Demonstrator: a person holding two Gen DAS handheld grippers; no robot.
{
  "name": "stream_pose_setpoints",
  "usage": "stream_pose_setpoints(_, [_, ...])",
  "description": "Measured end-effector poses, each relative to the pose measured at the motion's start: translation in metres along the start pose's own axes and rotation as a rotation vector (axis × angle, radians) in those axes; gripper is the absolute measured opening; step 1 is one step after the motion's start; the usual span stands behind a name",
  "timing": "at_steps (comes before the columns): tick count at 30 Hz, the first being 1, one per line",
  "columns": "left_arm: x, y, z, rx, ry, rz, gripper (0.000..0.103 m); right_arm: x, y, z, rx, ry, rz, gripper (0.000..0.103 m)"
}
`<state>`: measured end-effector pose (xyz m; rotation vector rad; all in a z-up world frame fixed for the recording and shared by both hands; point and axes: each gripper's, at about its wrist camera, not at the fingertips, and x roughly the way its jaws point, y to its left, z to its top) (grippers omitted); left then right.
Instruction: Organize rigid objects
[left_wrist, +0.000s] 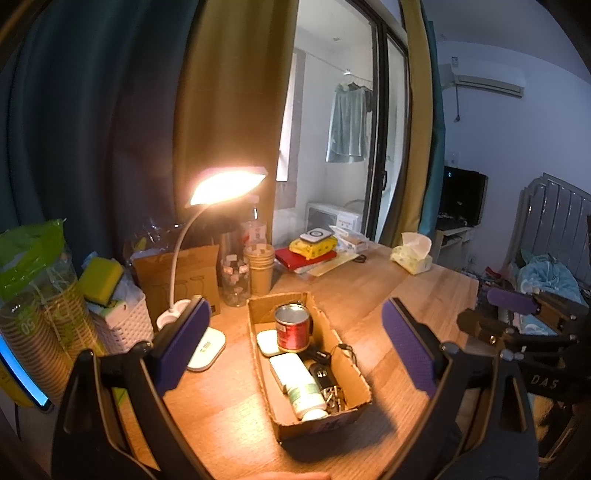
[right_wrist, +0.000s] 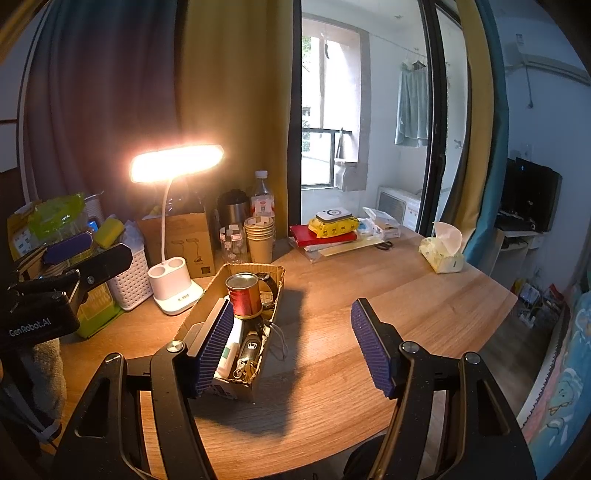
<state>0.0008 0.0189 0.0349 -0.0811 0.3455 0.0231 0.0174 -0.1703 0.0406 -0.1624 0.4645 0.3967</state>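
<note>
On the wooden table (left_wrist: 424, 295), which has a warm grain and a smooth top, lies a long, narrow cardboard box (left_wrist: 351, 373) of brown corrugated board with rough torn edges. Inside the box, at its far end, a red metal can (left_wrist: 293, 328) with a shiny silver top stands upright; beside it lies a small white rounded case (left_wrist: 266, 340). Toward the near end a white plastic tube (left_wrist: 299, 387) with a green label lies on its side, and next to it a black car key (left_wrist: 320, 373) with a bunch of metal keys (left_wrist: 334, 398) and a thin black cord. The left gripper (left_wrist: 295, 347) hangs above the box with its two flat fingers spread wide, the ribbed purple rubber pads (left_wrist: 183, 343) facing each other and nothing between them. The right gripper (right_wrist: 291, 343) is also spread, with nothing held; its left pad (right_wrist: 214, 347) stands in front of the box's near side, and I cannot tell whether it touches the box. Behind the box a white desk lamp (right_wrist: 173, 284) with a bent thin neck glows strongly. Near it stand a stack of paper cups (right_wrist: 259, 236), a clear glass jar (right_wrist: 233, 245) and a white woven plastic basket (right_wrist: 129, 284). Far right on the table sits a soft pack of tissues (right_wrist: 443, 247).
</note>
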Motion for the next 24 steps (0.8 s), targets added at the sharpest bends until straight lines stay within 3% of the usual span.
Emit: stream_pose_setpoints(24, [0.0039, -0.0004, 0.0004, 0.006, 0.000, -0.025, 0.095, 0.0004, -0.0005, -0.0005, 0.019, -0.013, -0.011, 0.070])
